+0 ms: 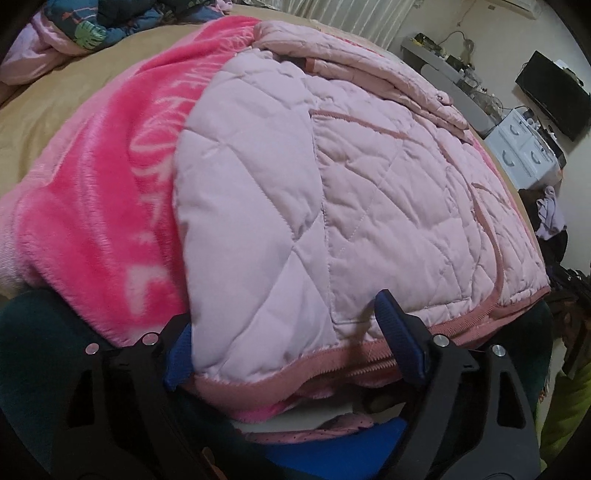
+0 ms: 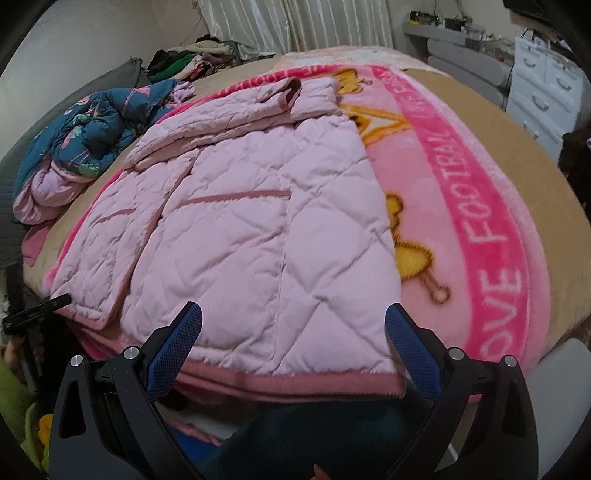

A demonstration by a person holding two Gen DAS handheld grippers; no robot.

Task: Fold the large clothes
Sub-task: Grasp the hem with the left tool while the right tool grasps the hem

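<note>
Straddling jacket (image 1: 332, 206) hem, both grippers (image 2: 293, 339) spread

Left wrist view: low at the near edge of the bed, facing forward and rightward across the pale pink quilted jacket (image 1: 332, 192), very near its hem; black television (image 1: 554, 94) on the far right wall.
Right wrist view: also at the near edge, a little farther back, facing along the bed toward the striped white curtain (image 2: 295, 26).
Shared: the jacket, the bright pink plush blanket (image 2: 491, 229), the crumpled blue patterned garment (image 2: 92, 125).
</note>
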